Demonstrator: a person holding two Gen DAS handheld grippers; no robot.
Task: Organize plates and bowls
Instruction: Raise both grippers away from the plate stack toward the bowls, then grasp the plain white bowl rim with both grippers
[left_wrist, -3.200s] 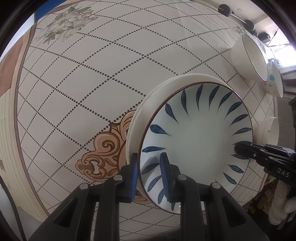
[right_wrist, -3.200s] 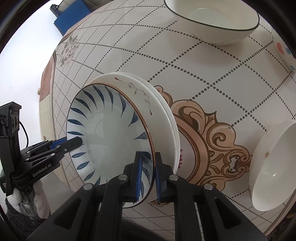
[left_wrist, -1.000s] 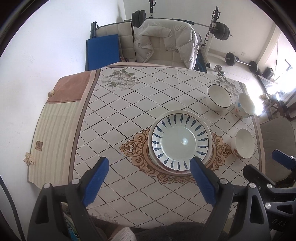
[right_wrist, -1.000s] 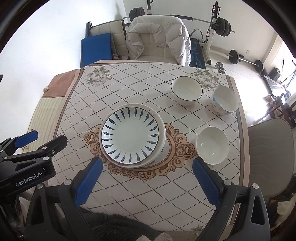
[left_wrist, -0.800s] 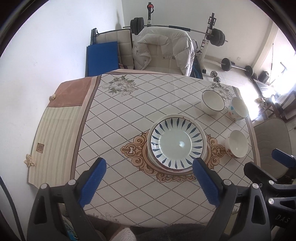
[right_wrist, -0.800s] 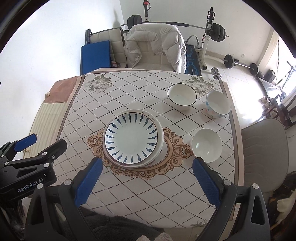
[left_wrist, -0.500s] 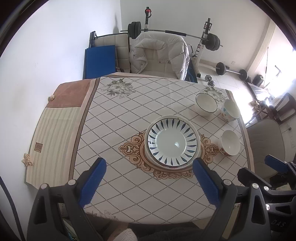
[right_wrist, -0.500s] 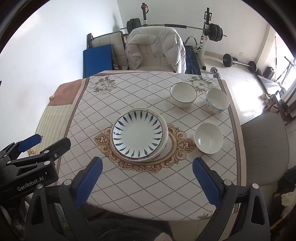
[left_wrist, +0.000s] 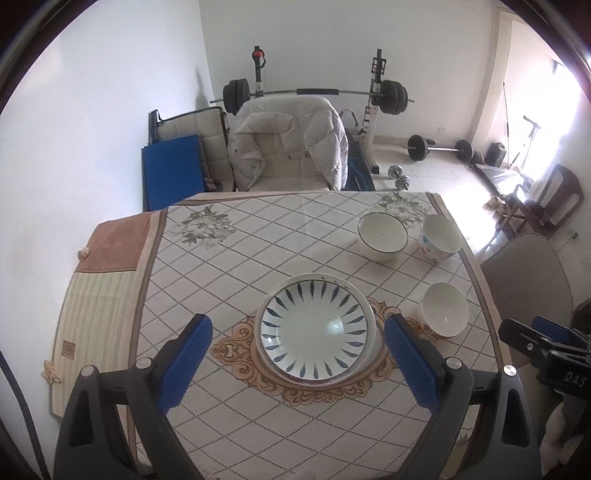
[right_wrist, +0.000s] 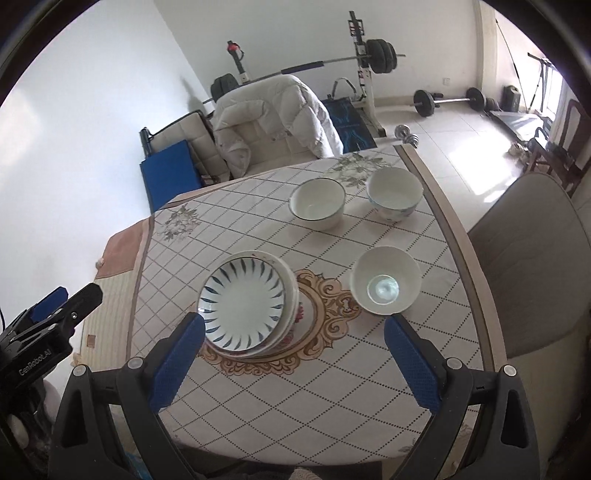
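Plates sit stacked at the table's (left_wrist: 236, 266) middle, the blue-leaf plate (left_wrist: 314, 328) on top of a white plate (right_wrist: 290, 295) whose rim shows at the right. Three bowls stand apart to the right: a dark-rimmed bowl (left_wrist: 383, 236) and a patterned bowl (left_wrist: 439, 237) at the far side, a plain white bowl (right_wrist: 385, 279) nearer. Left gripper (left_wrist: 297, 363) and right gripper (right_wrist: 293, 358) both hang above the near edge, fingers spread wide, nothing between them, clear of all crockery.
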